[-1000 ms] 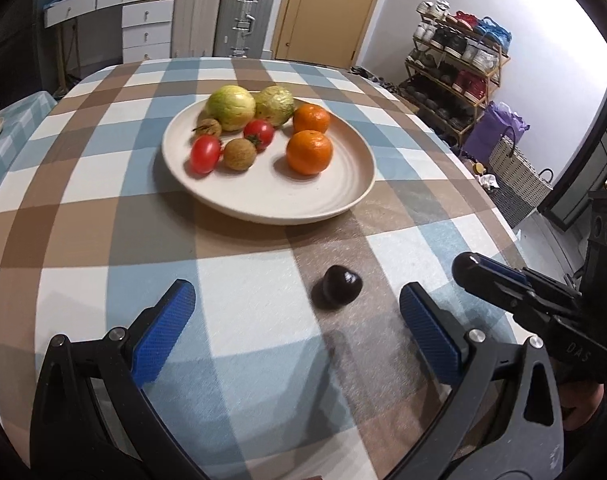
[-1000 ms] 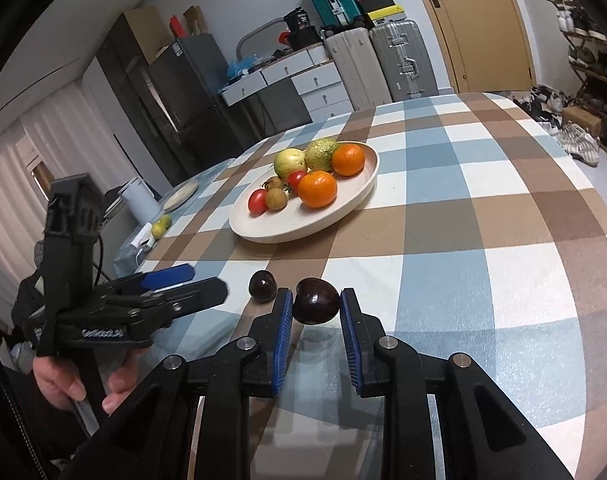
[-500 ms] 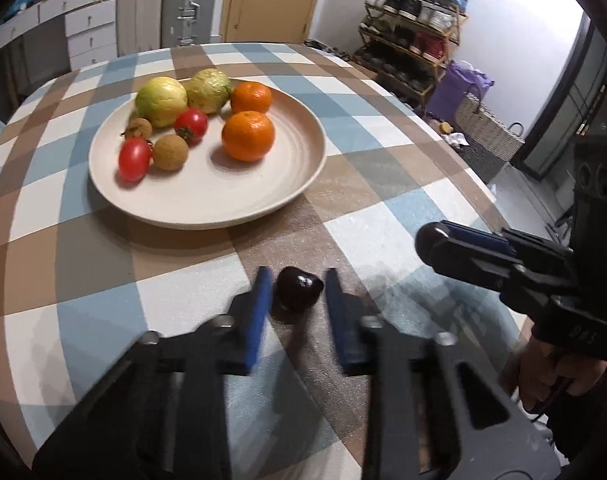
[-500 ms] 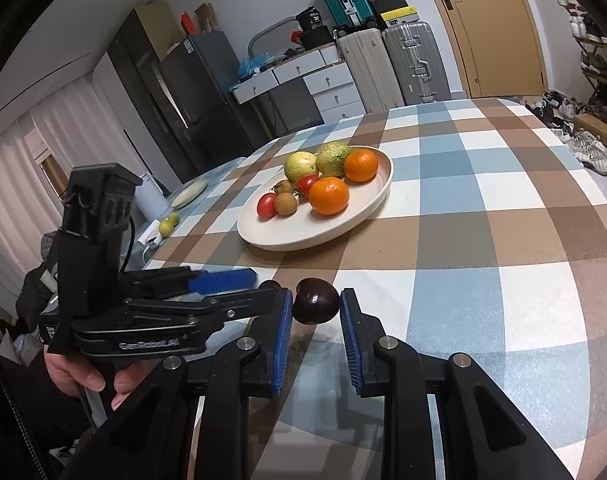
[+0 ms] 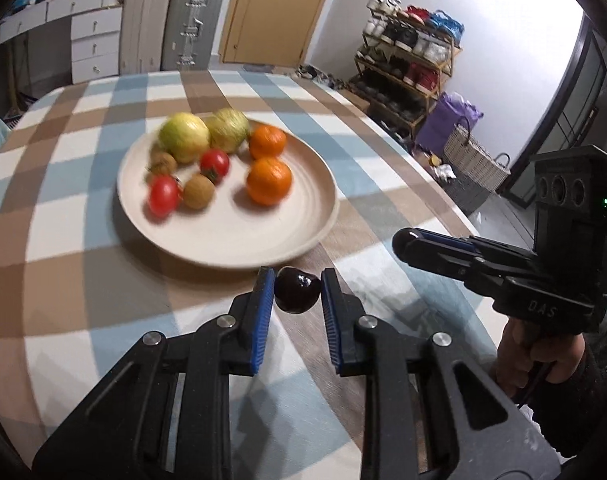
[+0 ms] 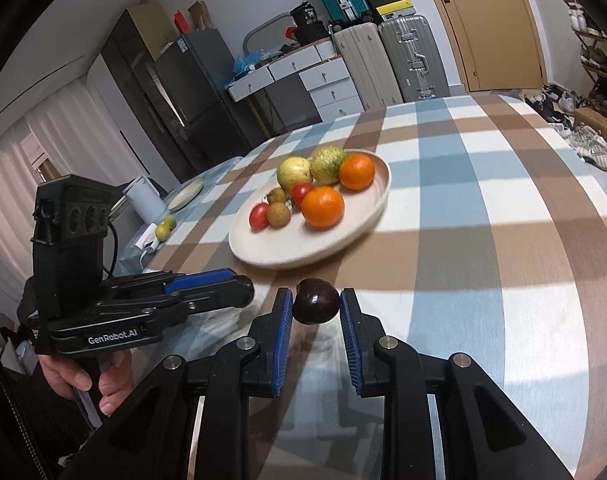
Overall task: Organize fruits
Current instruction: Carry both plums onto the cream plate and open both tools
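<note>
My left gripper is shut on a dark round fruit and holds it just in front of the cream plate. My right gripper is shut on a second dark fruit, lifted above the checked tablecloth near the plate's front rim. The plate holds two oranges, two green-yellow fruits, two red tomatoes and small brown fruits. Each gripper shows in the other's view: the right one, the left one.
The round table has a brown, blue and white checked cloth. A white cup, a small plate and a green fruit sit at its far left. A shoe rack and basket stand beyond the right edge.
My left gripper closed on the dark fruit that lay on the cloth and lifted it toward the plate. My right gripper kept its fruit and rose slightly.
</note>
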Demonstrator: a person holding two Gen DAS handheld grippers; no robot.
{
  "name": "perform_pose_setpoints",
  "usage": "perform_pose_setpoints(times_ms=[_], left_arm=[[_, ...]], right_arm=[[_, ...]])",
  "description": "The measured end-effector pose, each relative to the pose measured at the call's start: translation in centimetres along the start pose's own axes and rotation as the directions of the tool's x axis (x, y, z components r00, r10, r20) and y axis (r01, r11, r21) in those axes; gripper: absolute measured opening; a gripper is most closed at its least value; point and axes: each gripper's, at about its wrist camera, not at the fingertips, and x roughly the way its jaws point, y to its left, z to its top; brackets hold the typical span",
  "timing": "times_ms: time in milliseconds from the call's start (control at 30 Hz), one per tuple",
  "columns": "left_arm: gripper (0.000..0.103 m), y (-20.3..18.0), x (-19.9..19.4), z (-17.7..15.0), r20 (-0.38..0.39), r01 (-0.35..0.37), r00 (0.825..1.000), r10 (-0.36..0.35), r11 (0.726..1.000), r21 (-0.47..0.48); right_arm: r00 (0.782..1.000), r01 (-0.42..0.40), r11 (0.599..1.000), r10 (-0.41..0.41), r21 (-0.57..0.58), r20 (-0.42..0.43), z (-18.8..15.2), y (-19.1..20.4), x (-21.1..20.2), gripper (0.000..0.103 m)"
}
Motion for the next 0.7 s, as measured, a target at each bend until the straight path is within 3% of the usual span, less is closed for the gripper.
perform_pose_setpoints(times_ms=[467, 700], left_arm=[[0.021, 2.7, 2.0, 5.5, 0.049, -0.049, 0.998, 0.049, 0.999, -0.004], [0.021, 3.1, 4.5, 6.9, 0.021, -0.057, 0.998, 0.057, 0.998, 0.003]], right_arm=[[0.999, -0.045, 0.998, 0.045, -0.054, -0.001, 7.7, 0.1, 5.3, 0.025], [0.998, -0.047, 0.998, 0.045, -0.048, -0.044, 10.4, -0.8, 9.0, 0.025]])
